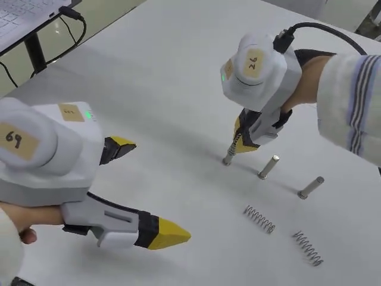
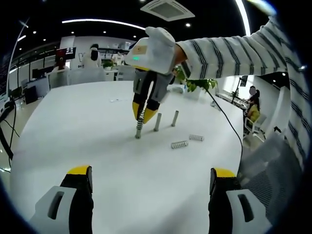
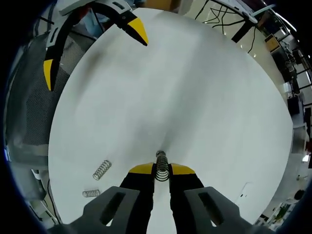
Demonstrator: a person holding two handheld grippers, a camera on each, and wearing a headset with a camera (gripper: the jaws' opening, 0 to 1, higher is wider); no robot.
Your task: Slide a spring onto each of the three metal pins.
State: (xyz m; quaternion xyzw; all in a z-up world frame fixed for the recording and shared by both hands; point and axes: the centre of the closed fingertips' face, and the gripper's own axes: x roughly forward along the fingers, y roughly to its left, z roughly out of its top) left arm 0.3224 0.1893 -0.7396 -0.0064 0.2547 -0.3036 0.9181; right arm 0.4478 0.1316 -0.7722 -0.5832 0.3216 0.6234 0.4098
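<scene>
Three metal pins stand in a row on the white table (image 1: 166,77): the left pin (image 1: 227,159), the middle pin (image 1: 268,167) and the right pin (image 1: 311,187). My right gripper (image 1: 239,142) is shut on a spring (image 1: 233,147) held over the top of the left pin; in the right gripper view the spring (image 3: 162,171) sits between the yellow fingertips with the pin's top (image 3: 161,155) just ahead. Two loose springs (image 1: 259,218) (image 1: 308,247) lie flat in front of the pins. My left gripper (image 1: 146,189) hovers open and holding nothing, well left of the pins.
A laptop (image 1: 24,15) on a stand with black cables is at the table's far left corner. In the left gripper view, the pins (image 2: 157,122) and loose springs (image 2: 179,144) sit mid-table; chairs and people are beyond the far edge.
</scene>
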